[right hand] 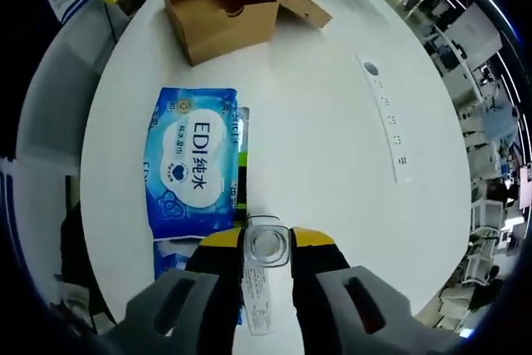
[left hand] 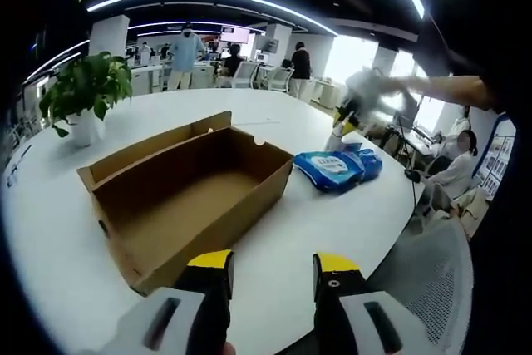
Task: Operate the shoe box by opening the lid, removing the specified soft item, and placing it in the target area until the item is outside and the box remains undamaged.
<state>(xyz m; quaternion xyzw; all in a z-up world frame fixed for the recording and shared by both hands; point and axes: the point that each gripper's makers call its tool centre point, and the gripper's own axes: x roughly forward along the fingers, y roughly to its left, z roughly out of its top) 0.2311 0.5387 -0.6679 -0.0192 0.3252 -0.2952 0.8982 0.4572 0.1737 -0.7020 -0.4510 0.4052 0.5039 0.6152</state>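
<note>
While shoe box [left hand: 187,197] sits open on worktop [left hand: 316,247] | wipes pack [left hand: 337,168] right of it | left claw [left hand: 273,276] parted, empty | right claw [right hand: 266,248] closed on clear bottle [right hand: 264,247]

Brown cardboard shoe box [left hand: 187,189]; blue-white wipes pack [right hand: 191,164]; white table [right hand: 332,122]; yellow-tipped tongs [left hand: 273,276].

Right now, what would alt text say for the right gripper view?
The right hand-held gripper points at a blue wipes pack lying on a white round table, with a clear strip-like item between its jaws. Farther off sit an open cardboard shoe box and a white power strip.
</note>
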